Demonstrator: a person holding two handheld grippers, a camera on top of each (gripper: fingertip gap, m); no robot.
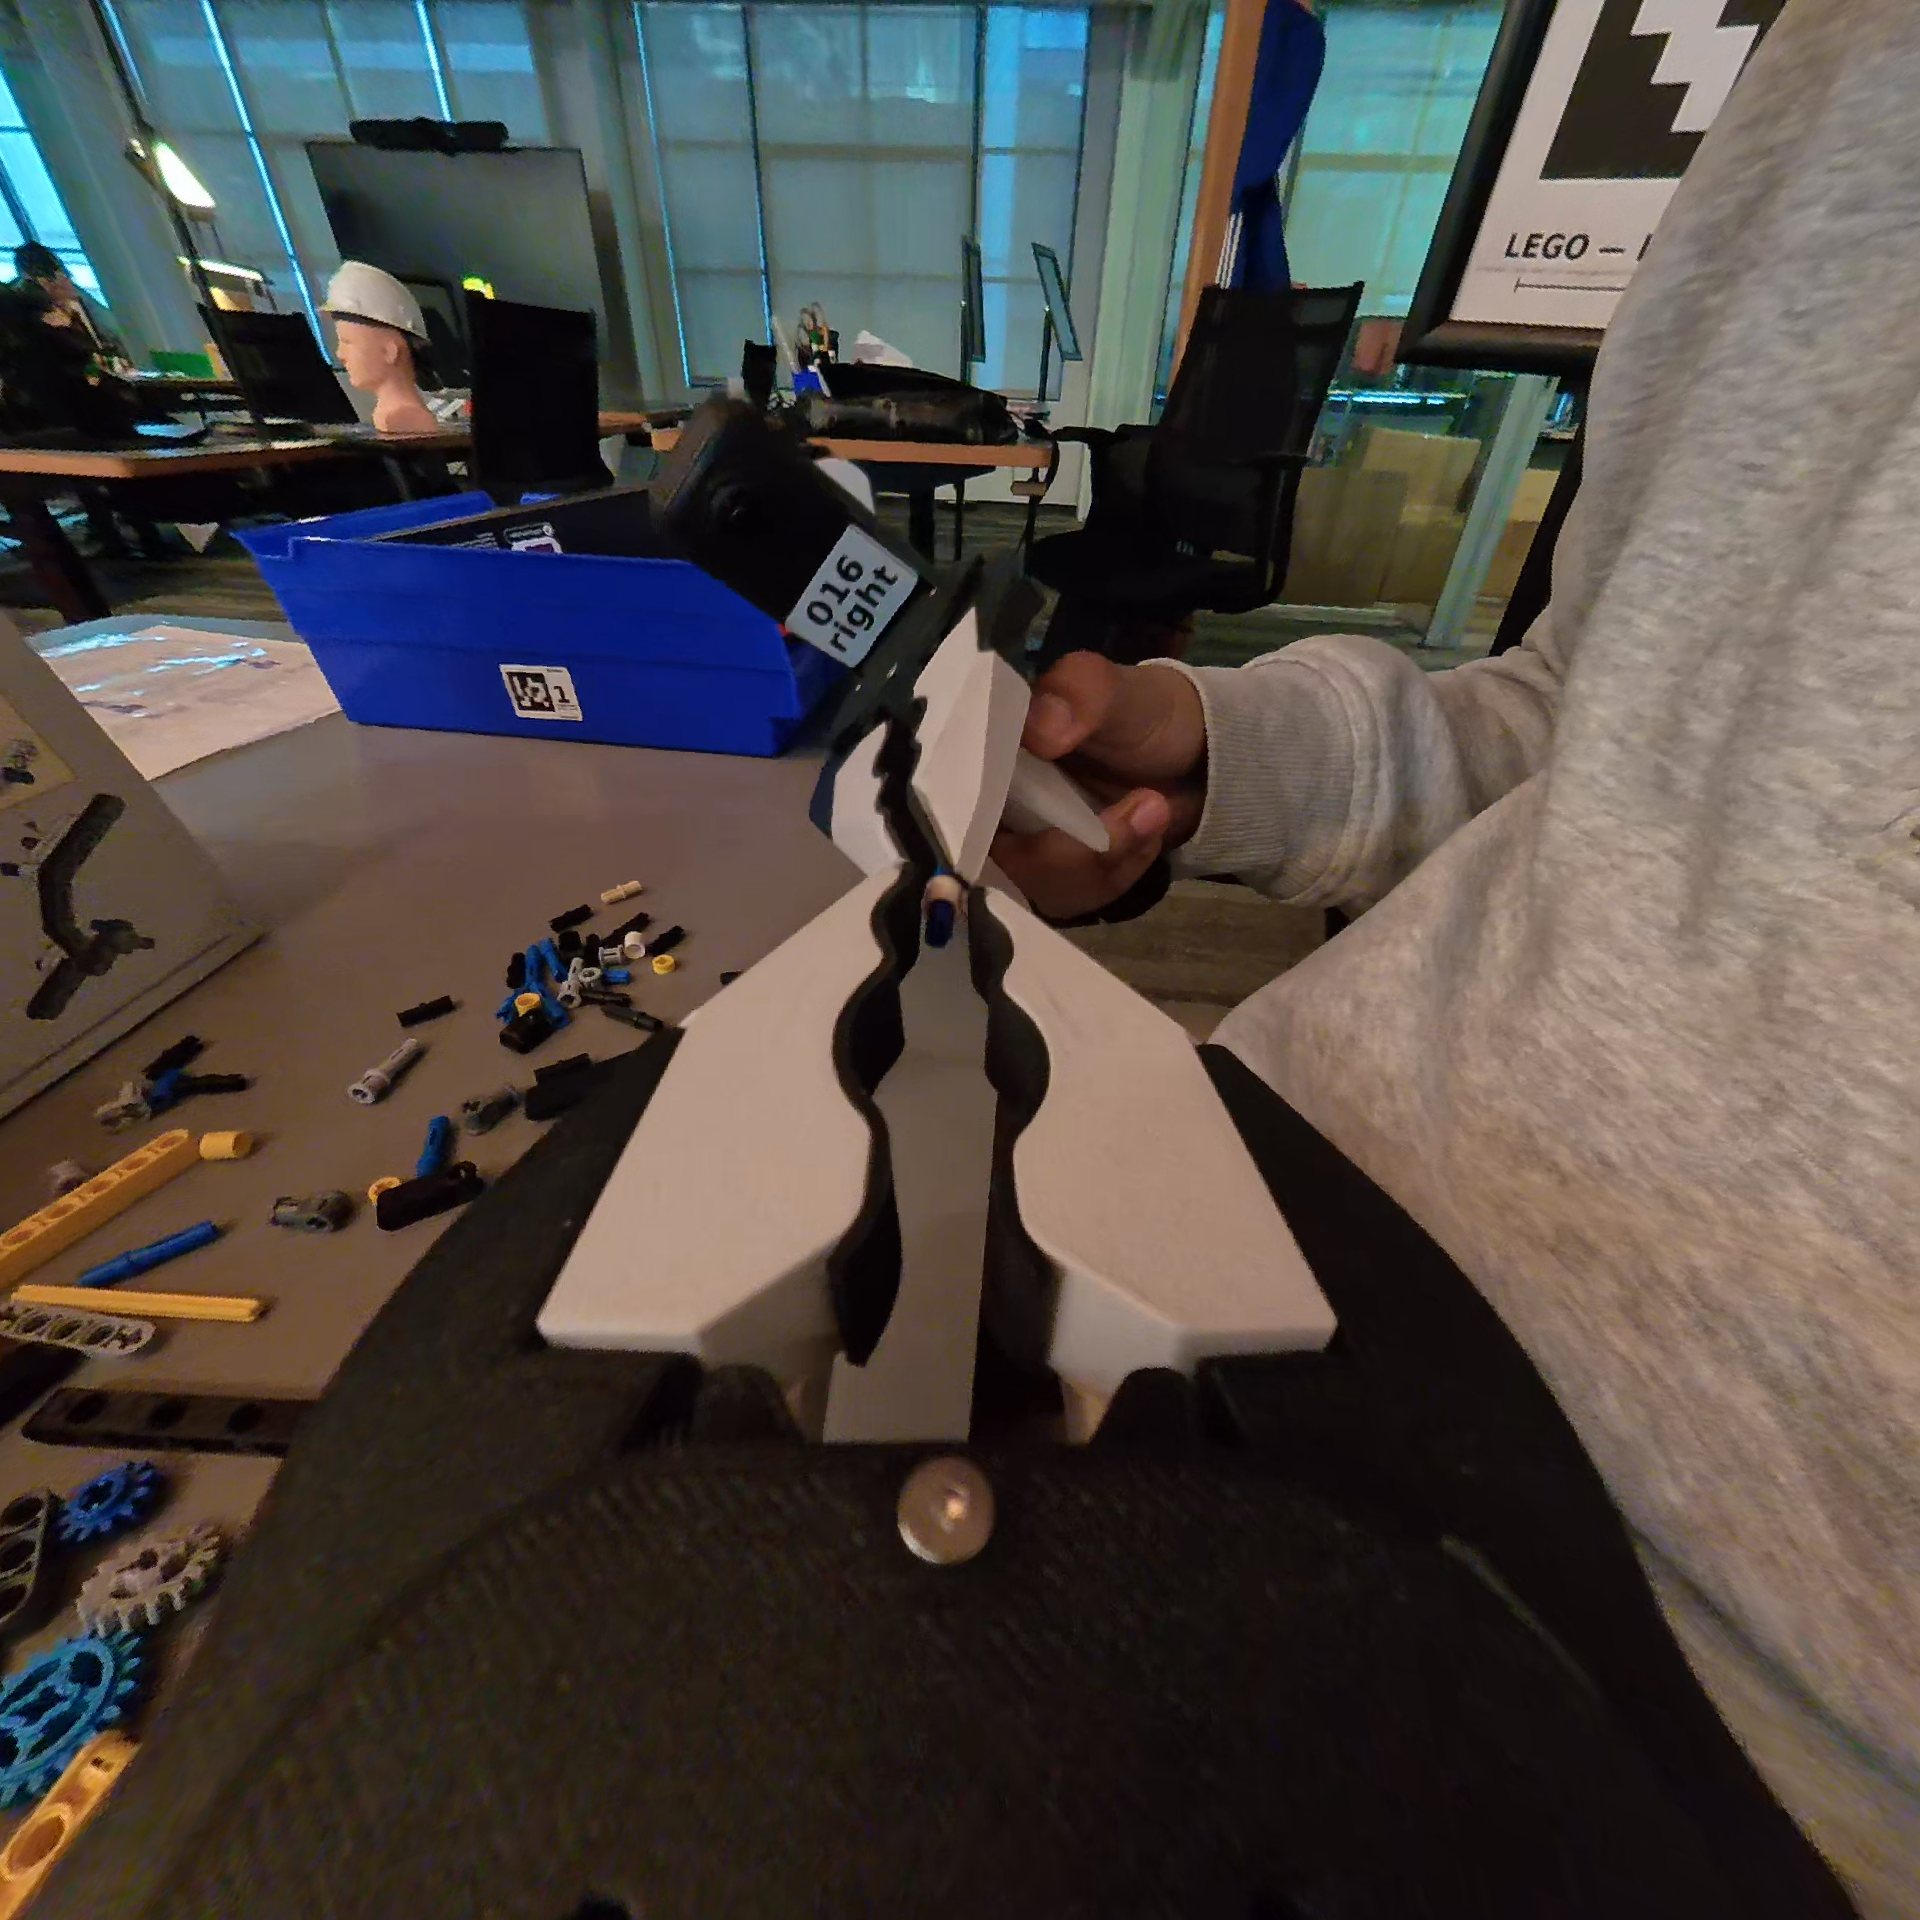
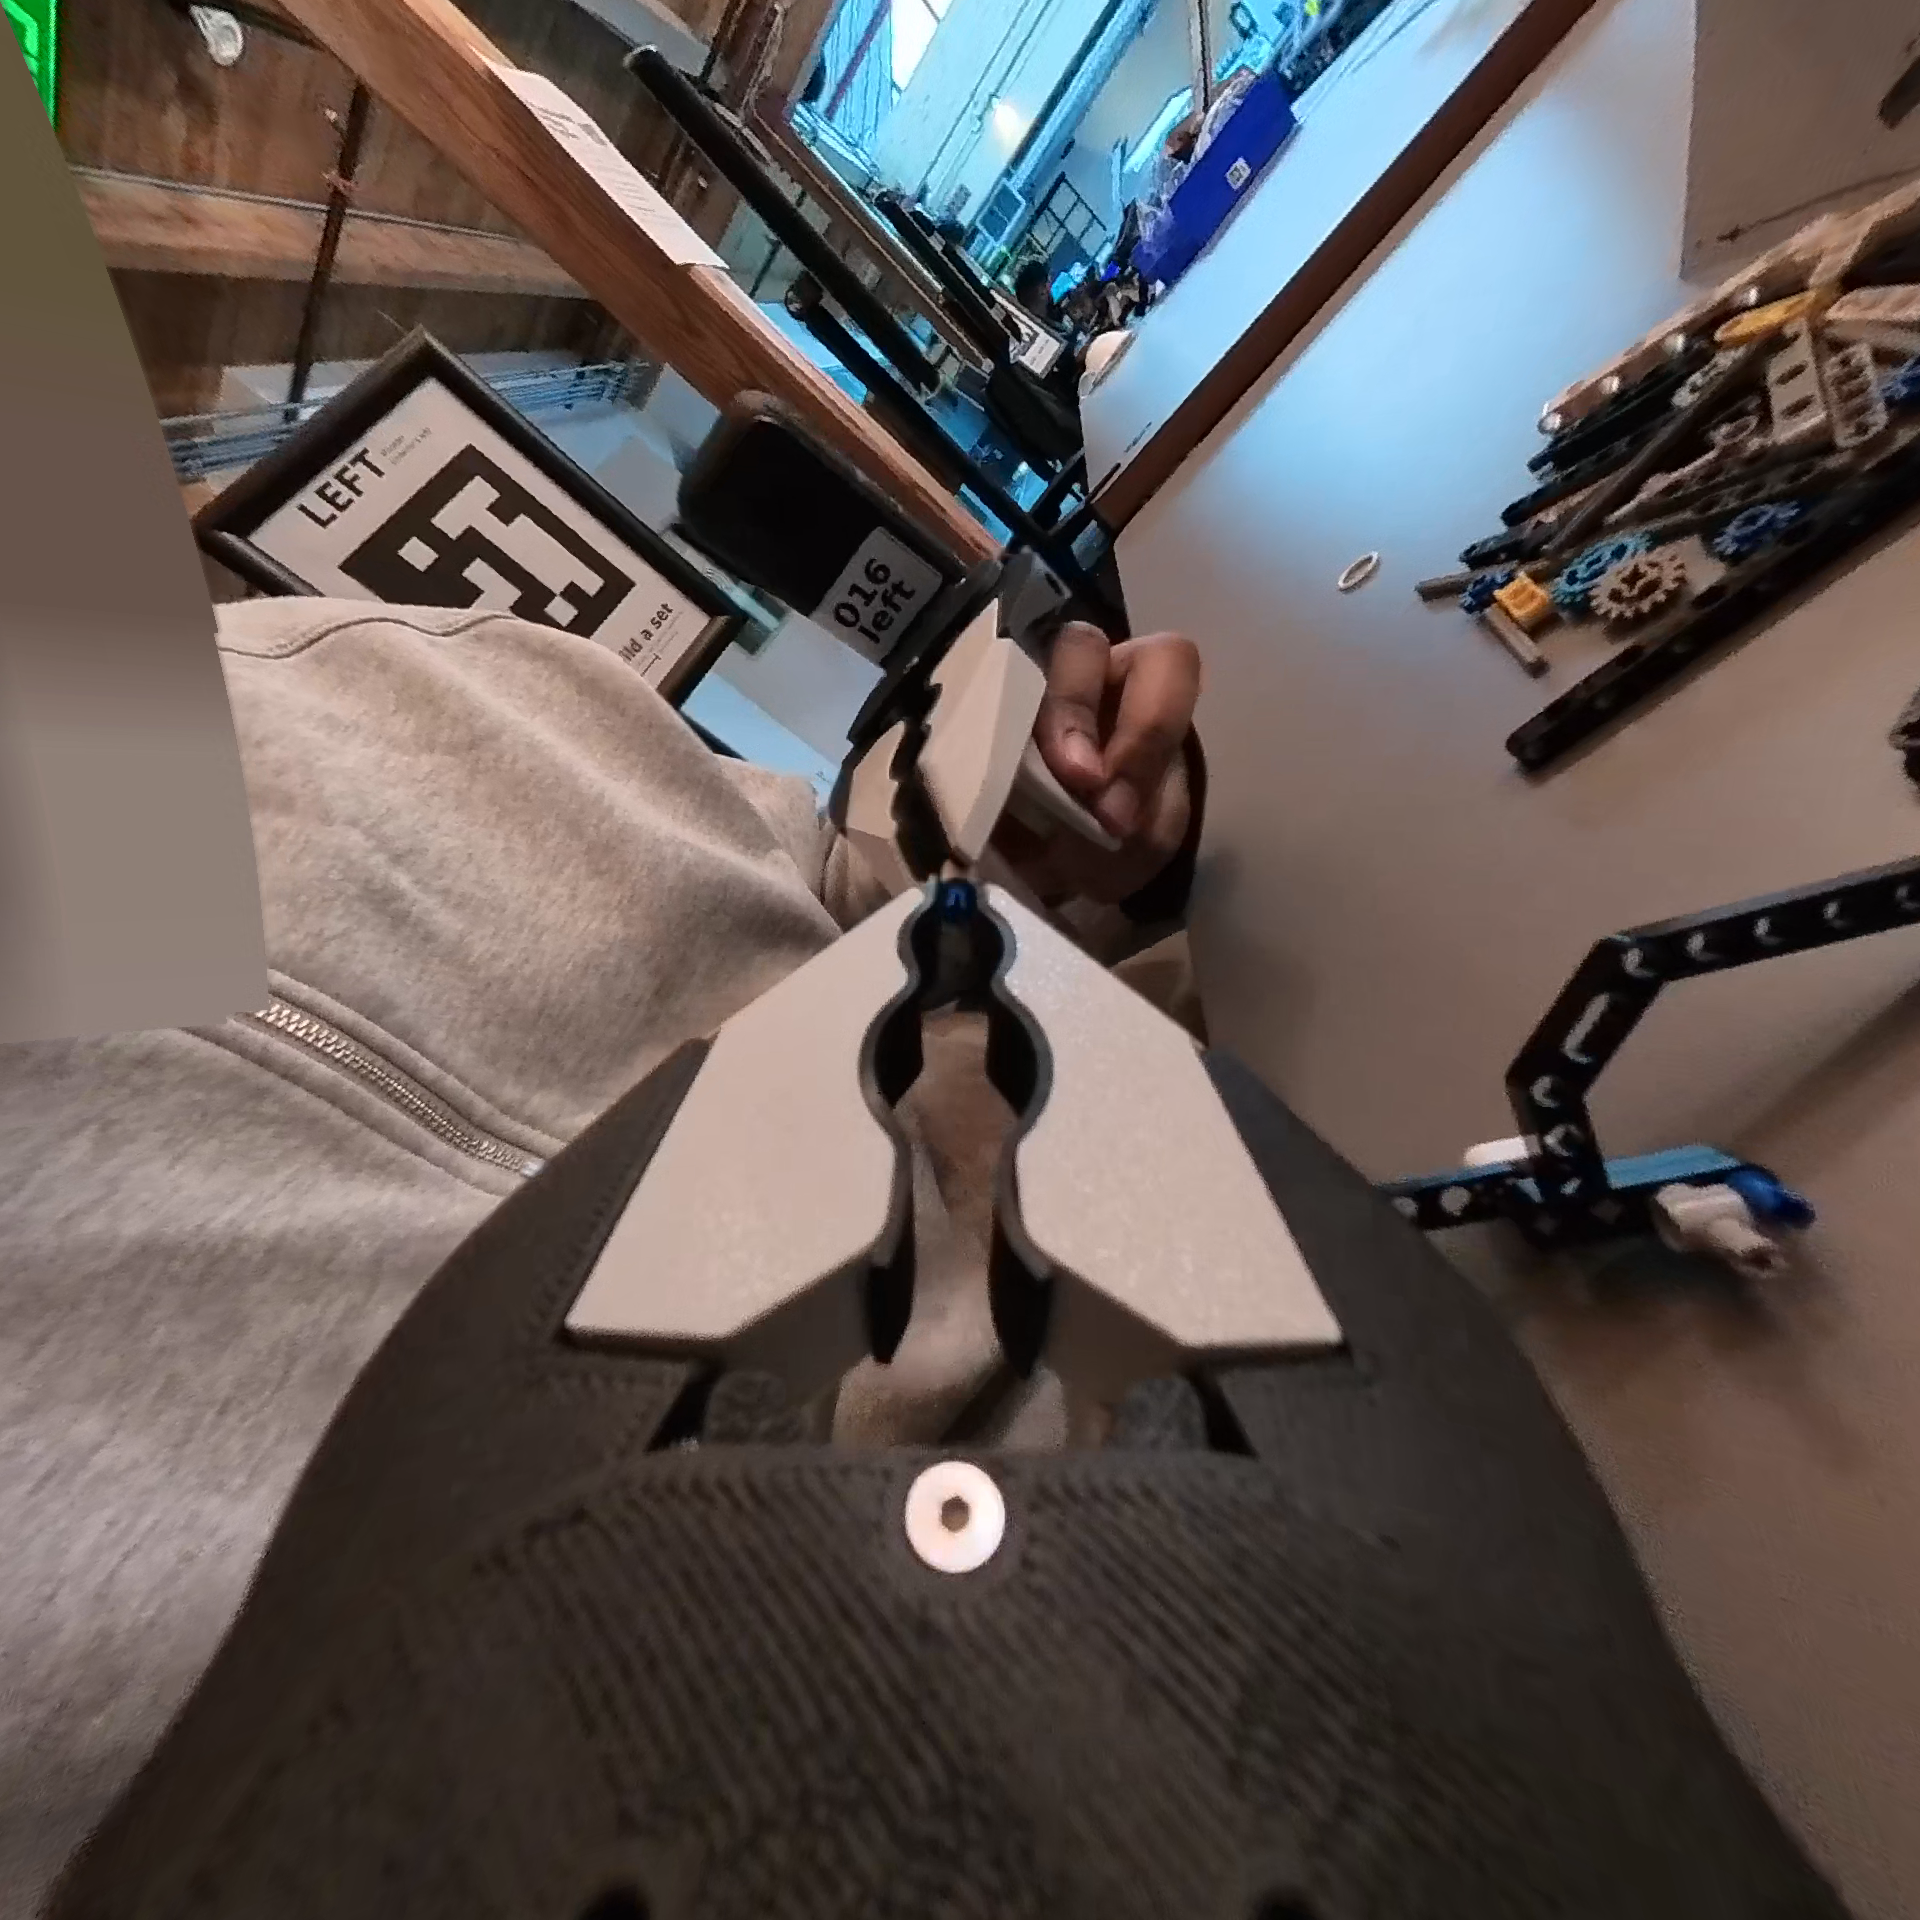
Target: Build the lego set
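Left gripper (image 1: 943, 902) pinches blue pin (image 1: 938, 920); right gripper (image 2: 954, 896) apparently too.

Grey table (image 1: 416, 831), scattered lego pieces (image 1: 582, 971)

occluded: blue pin (image 1: 938, 921) mostly (tool tips cover it) | cropped: yellow beam (image 1: 62, 1813)

Matt plastic gripper (image 1: 940, 914), fleecy cloth sleeve (image 1: 1351, 769)
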